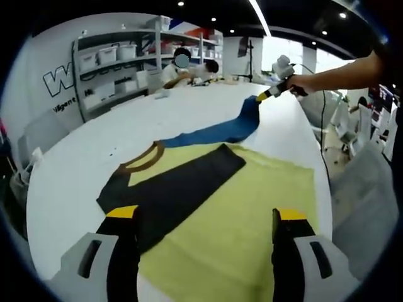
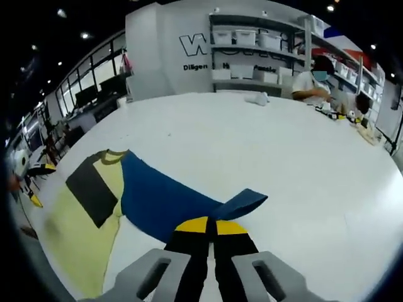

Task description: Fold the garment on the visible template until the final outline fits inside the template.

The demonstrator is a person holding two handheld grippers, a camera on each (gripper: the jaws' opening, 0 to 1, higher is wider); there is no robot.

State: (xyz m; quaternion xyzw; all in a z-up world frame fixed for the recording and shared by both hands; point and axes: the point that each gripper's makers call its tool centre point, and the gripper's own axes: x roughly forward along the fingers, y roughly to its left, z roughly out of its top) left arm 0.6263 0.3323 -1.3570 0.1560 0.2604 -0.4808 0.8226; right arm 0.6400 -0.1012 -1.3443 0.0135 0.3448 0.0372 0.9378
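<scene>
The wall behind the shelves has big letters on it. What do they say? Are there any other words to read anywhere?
"W": the big outlined letter on the white wall; the shelves hide the rest of the word.
"Diligen": small dark line under it in the right gripper view, cut off by the shelves.
More small words show between the shelves, too blurred to read.
Garment, table, bins: no readable text.

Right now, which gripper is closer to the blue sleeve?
Right. The right gripper is shut on the blue sleeve, lifting its end. The left gripper hangs open over the yellow shirt body, apart from the sleeve.
</scene>
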